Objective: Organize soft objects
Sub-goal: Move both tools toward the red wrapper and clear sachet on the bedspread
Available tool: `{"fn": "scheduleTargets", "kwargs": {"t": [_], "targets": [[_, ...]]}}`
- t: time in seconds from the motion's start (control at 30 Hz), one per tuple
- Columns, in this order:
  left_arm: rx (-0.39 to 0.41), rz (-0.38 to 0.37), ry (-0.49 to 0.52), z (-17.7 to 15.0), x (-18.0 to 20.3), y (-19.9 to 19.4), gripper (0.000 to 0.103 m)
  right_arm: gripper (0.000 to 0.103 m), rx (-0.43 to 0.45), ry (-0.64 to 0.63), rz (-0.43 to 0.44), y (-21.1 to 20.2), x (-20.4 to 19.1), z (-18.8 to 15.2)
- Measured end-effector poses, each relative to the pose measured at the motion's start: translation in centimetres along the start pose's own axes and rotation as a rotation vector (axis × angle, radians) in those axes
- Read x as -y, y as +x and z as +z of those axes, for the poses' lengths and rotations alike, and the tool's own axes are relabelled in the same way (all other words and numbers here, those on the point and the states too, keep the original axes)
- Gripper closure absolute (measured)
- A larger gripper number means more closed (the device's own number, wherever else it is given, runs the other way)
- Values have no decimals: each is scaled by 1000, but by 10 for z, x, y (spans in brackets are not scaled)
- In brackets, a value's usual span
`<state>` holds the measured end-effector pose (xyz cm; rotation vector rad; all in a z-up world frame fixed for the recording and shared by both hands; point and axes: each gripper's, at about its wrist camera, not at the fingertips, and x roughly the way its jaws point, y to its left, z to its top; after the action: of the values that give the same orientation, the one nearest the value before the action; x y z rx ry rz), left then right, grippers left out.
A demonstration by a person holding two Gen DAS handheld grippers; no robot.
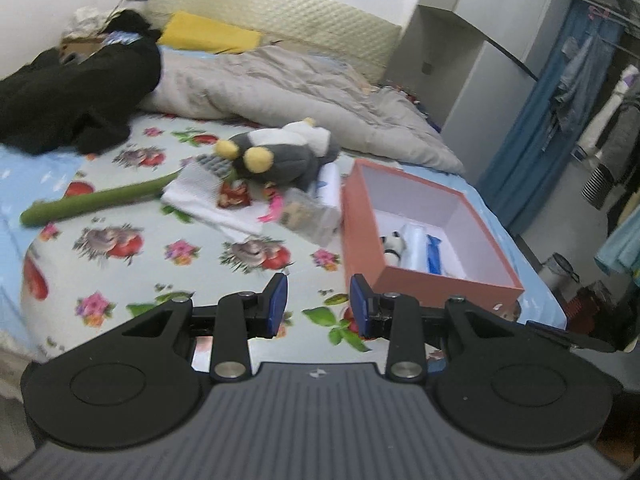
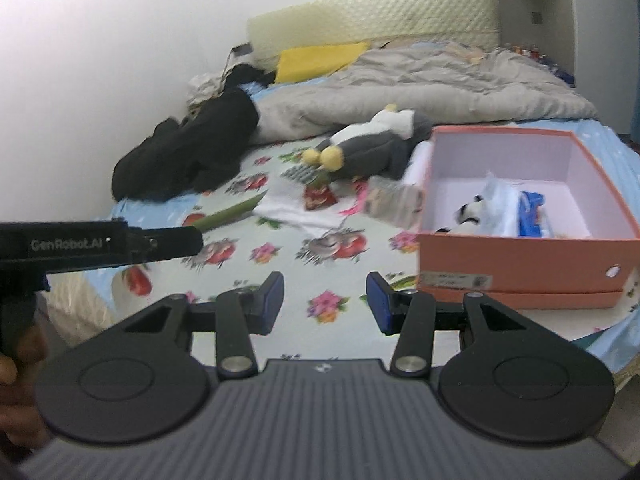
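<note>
Grey plush penguin with yellow feet [image 1: 276,156] sat mid-frame, lying lengthwise left to right, just left of the open salmon cardboard box [image 1: 360,236]. Left gripper [image 1: 318,306] and right gripper [image 2: 325,304] both hung spread and empty, well short; left looked nearer, I'd say.

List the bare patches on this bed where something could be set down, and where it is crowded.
Free: the sheet between the green roll and the near edge, left of the box; also the box's right half. Crowded: the heap around the plush, hard against the box's left wall.
</note>
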<state>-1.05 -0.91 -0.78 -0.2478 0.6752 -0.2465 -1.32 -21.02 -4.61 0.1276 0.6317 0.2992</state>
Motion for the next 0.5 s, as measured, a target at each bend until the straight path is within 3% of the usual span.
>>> {"fn": "scheduleTargets", "kwargs": {"t": [0.27, 0.5], "targets": [[-46, 48, -70, -17, -39, 6, 63, 54, -46, -14, 7, 23, -13, -2], [-70, 73, -106, -6, -62, 31, 63, 54, -55, 2, -10, 48, -9, 11]]}}
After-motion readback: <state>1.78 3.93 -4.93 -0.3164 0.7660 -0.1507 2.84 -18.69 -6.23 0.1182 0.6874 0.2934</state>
